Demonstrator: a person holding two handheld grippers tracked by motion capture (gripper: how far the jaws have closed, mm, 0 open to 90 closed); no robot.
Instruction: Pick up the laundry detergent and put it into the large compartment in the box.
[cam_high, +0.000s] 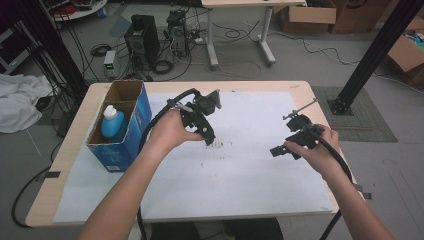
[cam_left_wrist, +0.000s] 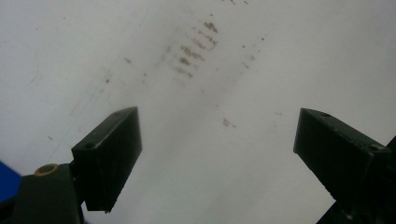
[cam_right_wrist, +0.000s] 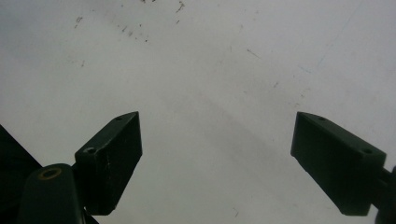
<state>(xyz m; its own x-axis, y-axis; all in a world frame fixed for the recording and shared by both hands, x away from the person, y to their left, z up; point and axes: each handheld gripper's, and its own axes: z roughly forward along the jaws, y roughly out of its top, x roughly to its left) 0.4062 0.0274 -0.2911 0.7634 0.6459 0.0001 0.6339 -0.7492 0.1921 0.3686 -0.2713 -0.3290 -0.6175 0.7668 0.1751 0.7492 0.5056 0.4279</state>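
Tabletop box (cam_high: 131, 131) holds a blue bottle (cam_high: 112, 123).

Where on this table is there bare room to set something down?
The white sheet lies bare between the left gripper and right gripper, and along the near edge. Its far right stretch is free too. The left side is crowded by the blue box holding a bottle.

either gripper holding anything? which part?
Nothing held. Left gripper and right gripper both hang open over the bare white sheet.
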